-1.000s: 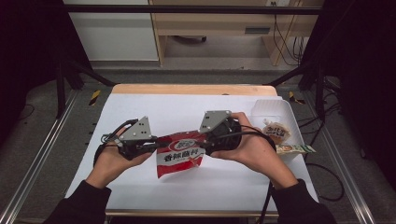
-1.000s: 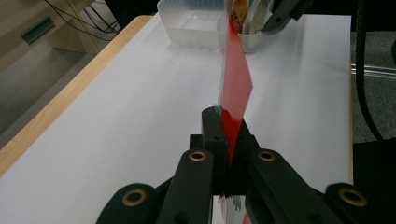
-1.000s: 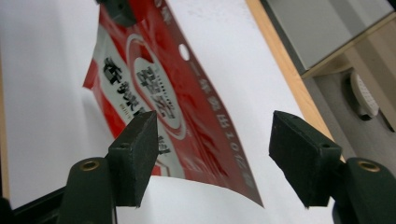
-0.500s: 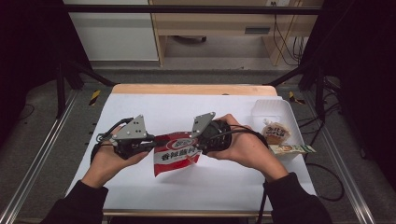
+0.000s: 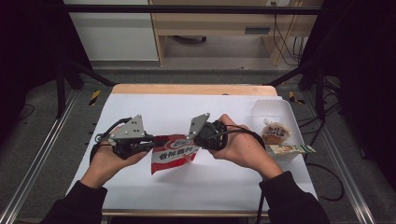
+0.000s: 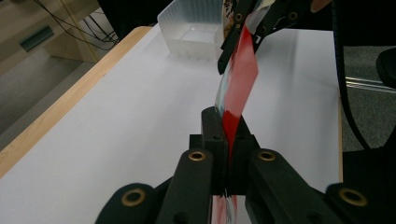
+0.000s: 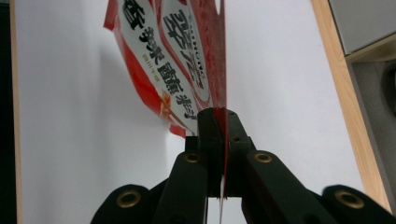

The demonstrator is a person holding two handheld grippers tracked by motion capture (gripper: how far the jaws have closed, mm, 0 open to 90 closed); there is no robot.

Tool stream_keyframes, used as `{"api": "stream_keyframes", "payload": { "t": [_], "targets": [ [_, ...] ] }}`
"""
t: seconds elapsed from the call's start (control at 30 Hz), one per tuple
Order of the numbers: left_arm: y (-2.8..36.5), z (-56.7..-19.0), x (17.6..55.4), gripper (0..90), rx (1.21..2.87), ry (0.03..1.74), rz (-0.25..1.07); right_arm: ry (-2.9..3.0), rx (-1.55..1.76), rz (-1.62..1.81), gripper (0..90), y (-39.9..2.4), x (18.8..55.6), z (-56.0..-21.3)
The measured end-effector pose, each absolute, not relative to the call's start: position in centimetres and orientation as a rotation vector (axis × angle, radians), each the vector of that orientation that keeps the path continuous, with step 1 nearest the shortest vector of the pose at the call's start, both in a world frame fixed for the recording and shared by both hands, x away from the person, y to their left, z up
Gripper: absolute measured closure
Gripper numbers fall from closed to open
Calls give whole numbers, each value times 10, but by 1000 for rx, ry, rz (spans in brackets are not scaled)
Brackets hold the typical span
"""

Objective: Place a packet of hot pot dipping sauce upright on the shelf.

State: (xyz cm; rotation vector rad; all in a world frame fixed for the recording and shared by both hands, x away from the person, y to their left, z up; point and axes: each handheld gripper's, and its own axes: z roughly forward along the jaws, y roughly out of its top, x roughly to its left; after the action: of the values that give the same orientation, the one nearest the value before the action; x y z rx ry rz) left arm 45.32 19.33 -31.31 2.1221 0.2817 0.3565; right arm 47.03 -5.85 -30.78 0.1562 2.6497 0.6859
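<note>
Two grippers hold one red and white seasoning packet (image 5: 173,155) between them, lifted just above the white worktop (image 5: 205,186) near its middle. From the high view the left gripper (image 5: 150,142) takes the packet's left upper corner and the right gripper (image 5: 198,142) its right upper corner, and the packet hangs tilted below them with its printed face up. The left gripper view adds what the high view cannot: the packet (image 6: 239,84) seen edge-on as a thin red strip running from the left gripper's fingers (image 6: 212,133) to the right gripper (image 6: 245,35) farther off, with a clear plastic tray (image 6: 187,28) behind. The right gripper view shows the packet's black lettering (image 7: 180,60) close up. To the right on the worktop, the tray (image 5: 275,109) holds a round wrapped snack (image 5: 275,133), and a green-ended sachet (image 5: 292,149) lies across its near rim; nothing blocks either gripper. Left fingers are pressed together on the packet's edge. Right fingers (image 7: 208,135) have just been closing and now pinch the packet's edge too.
</note>
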Motion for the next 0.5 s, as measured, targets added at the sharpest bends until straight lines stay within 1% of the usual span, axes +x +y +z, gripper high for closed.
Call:
{"api": "stream_keyframes", "payload": {
  "t": [0.07,0.13,0.17,0.2,0.23,0.3,0.33,0.43,0.5],
  "targets": [
    [194,-313,453,874,2109,295,364,2639,147,684,900,-59,471,-305],
    [196,-313,453,752,2088,312,376,2623,150,664,900,-59,471,-302],
    [196,-314,452,674,2086,315,379,2616,140,655,900,-60,472,-299],
    [197,-315,452,621,2092,322,399,2611,144,650,900,-60,472,-298],
    [197,-317,451,546,2093,330,411,2600,136,634,900,-62,473,-296],
    [200,-322,449,460,2085,349,417,2590,143,629,900,-65,474,-292],
    [202,-325,448,446,2079,355,421,2581,152,628,900,-68,475,-290],
    [208,-336,445,337,2081,393,428,2555,169,637,900,-79,478,-284],
    [213,-345,442,309,2081,412,429,2546,184,645,900,-85,479,-281]
  ]
}}
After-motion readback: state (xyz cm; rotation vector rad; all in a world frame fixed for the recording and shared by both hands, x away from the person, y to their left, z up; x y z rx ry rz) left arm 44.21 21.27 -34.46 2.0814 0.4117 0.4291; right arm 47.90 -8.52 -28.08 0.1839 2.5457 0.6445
